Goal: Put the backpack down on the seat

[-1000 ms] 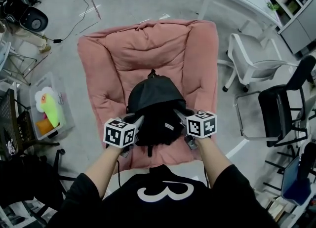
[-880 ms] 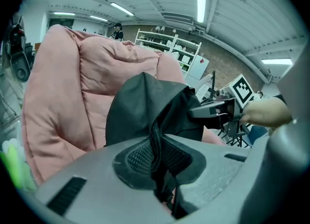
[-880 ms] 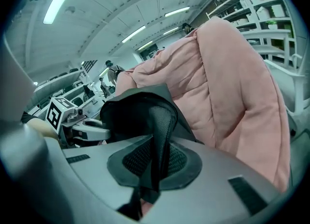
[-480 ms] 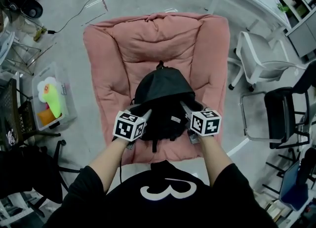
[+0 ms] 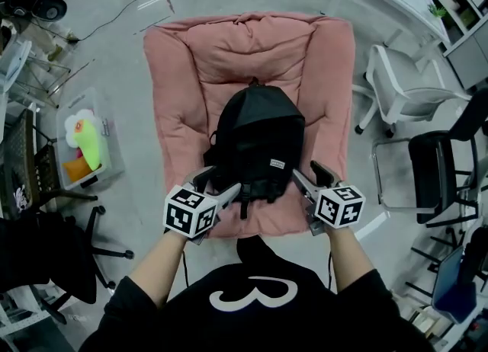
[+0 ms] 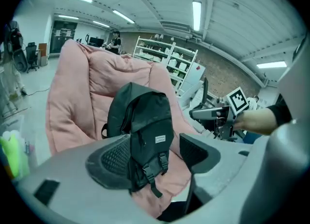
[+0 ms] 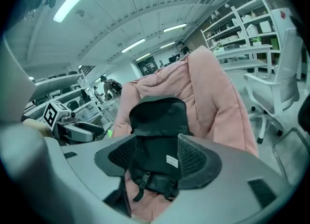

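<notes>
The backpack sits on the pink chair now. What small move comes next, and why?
Probably draw the left tongs and right tongs straight back: they are opening, their pads press nothing, and the backpack already lies on the pink chair.

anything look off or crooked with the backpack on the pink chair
Nothing stands out. The backpack sits upright and roughly centred on the pink seat, leaning on its backrest. One loose strap trails toward the front edge. The left gripper and right gripper are opening, with nothing pressed between their pads.
</notes>
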Action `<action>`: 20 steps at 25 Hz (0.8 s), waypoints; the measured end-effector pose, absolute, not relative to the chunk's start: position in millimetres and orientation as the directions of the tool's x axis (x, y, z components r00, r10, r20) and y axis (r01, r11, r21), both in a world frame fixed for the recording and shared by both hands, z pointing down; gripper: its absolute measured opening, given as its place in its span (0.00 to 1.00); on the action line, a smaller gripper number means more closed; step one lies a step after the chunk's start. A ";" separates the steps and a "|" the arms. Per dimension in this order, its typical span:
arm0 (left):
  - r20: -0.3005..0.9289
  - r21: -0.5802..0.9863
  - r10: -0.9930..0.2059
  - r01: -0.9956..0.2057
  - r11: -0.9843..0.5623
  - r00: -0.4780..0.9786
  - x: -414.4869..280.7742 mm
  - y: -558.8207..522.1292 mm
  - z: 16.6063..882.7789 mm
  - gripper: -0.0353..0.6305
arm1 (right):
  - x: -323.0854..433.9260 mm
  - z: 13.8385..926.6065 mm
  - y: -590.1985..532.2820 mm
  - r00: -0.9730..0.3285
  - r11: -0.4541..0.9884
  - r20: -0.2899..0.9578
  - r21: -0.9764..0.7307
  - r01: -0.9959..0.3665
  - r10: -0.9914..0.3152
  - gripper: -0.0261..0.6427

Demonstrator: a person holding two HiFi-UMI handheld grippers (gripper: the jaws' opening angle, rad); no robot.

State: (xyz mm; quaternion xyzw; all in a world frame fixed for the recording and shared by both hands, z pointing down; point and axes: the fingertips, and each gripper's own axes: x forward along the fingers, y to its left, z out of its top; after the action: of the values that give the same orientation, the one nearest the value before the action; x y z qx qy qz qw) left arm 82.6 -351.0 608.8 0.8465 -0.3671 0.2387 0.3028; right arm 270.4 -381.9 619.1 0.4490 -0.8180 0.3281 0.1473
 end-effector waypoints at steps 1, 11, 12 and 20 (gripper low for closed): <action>0.602 0.346 -0.497 -0.765 -0.543 0.625 81.3 -342.1 594.7 0.51 | 264.5 607.1 -372.4 -0.578 0.407 0.516 -0.413 -0.815 -0.632 0.43; 0.346 0.420 -0.651 -0.732 -0.537 0.676 81.6 -224.8 455.6 0.44 | 204.7 454.4 -246.6 -0.815 0.673 0.245 -0.467 -0.574 -0.525 0.34; 0.313 0.432 -0.652 -0.715 -0.550 0.691 84.4 -213.3 441.9 0.40 | 200.1 439.8 -231.6 -0.826 0.694 0.221 -0.456 -0.557 -0.518 0.28; 0.200 0.408 -0.583 -0.608 -0.681 0.787 118.0 -122.7 362.6 0.06 | 198.3 344.5 -134.6 -0.896 0.790 0.013 -0.465 -0.399 -0.444 0.05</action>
State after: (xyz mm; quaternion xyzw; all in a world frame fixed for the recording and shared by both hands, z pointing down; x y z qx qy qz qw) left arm 118.0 -122.7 362.6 0.9164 -0.3250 0.0266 0.2323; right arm 198.3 -134.6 344.5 0.2230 -0.9449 0.2348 -0.0485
